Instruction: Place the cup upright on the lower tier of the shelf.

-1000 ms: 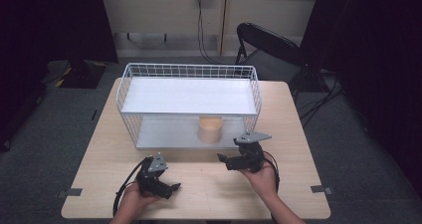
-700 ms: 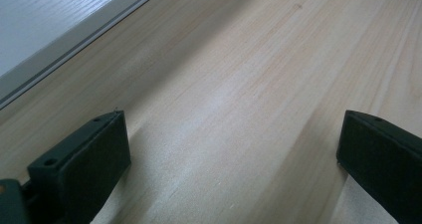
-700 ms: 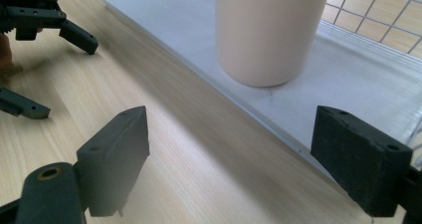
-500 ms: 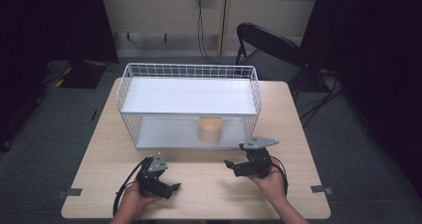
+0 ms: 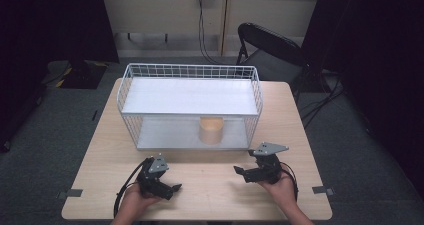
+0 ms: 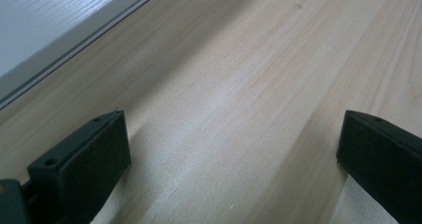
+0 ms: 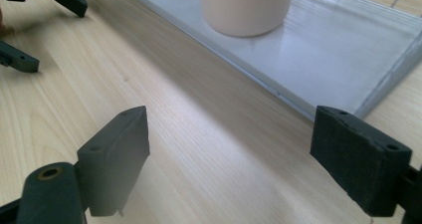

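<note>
A wire rack [image 5: 190,80] stands in the middle of the counter [image 5: 100,150], and it has two white shelves. A beige cup [image 5: 211,130] stands upright on the lower shelf, toward the right end of the rack. The front side of the rack is open, so the cup is probably easy to reach from there. The left tongs [image 5: 172,188] rest low on the counter in front of the rack, released and empty. The right tongs [image 5: 241,172], also released and empty, are in front of the rack below the cup and point across toward the left tongs.
</note>
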`<state>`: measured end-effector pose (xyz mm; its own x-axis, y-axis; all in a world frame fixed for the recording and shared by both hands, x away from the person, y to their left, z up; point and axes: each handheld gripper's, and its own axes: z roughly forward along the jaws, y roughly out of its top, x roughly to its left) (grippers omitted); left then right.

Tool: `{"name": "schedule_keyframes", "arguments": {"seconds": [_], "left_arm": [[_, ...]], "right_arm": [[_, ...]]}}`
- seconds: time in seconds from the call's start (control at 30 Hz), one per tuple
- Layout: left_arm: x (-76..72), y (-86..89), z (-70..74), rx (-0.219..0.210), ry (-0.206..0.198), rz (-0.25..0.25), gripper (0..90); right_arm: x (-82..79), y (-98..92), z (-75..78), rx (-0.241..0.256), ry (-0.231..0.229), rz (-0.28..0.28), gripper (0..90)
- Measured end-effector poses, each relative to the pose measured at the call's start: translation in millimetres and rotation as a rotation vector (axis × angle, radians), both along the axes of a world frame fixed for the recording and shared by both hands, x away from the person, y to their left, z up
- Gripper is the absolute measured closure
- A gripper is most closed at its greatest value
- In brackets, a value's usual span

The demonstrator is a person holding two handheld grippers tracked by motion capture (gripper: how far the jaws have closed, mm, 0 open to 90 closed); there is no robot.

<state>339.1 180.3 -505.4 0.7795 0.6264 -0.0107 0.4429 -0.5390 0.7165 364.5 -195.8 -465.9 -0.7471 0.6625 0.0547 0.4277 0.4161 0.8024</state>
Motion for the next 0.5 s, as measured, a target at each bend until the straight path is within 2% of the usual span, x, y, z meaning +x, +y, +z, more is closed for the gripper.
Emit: {"name": "schedule_keyframes", "arguments": {"seconds": [0.5], "left_arm": [[0.0, 0.0, 0.0, 0.000, 0.000, 0.000, 0.0]], "right_arm": [[-6.0, -23.6, -14.5, -0.021, 0.016, -0.017, 15.2]]}}
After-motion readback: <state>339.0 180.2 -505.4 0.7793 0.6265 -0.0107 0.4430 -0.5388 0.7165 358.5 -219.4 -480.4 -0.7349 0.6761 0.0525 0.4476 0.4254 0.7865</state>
